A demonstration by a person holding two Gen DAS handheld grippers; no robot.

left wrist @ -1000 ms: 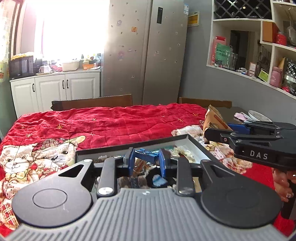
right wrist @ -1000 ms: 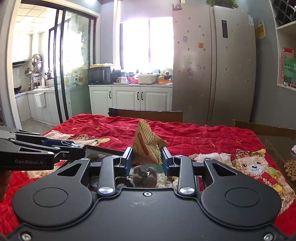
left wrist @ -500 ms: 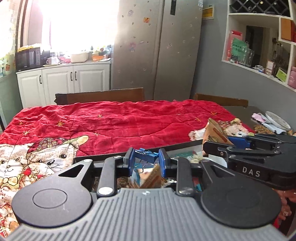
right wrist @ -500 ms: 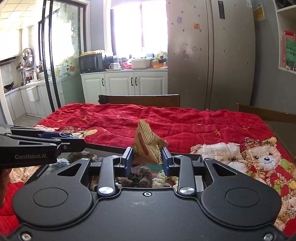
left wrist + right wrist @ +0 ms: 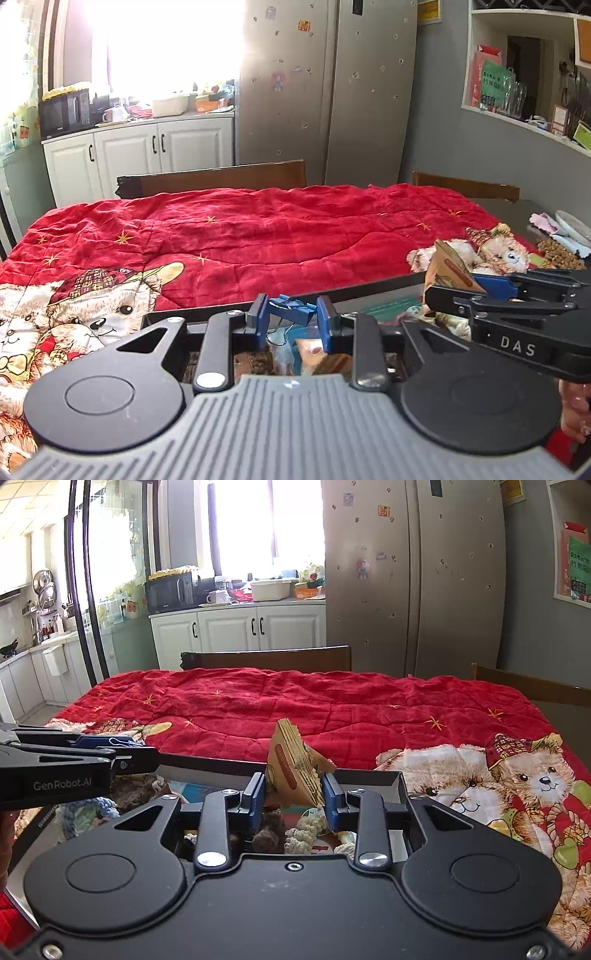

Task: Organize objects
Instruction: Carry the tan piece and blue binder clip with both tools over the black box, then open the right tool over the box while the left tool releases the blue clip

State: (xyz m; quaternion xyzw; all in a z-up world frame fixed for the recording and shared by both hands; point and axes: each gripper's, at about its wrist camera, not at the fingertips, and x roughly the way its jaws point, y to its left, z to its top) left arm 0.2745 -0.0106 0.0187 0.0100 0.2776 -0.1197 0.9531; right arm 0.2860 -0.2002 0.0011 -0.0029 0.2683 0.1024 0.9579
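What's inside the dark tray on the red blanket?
The tray holds mixed clutter: cream knitted rope, a brown fuzzy lump, blue yarn. Both grippers cover its middle, so the rest stays hidden.

The left tool point(image 5: 291, 319) has a ribbed grey body behind black arms with round discs, silver screws and blue pads point(image 5: 260, 320). The right tool point(image 5: 293, 797) is all black, smooth-bodied, with the same discs, screws and blue pads point(image 5: 333, 800). White lettering marks their sides: "DAS" on the right tool, "GenRobot.AI" on the left.
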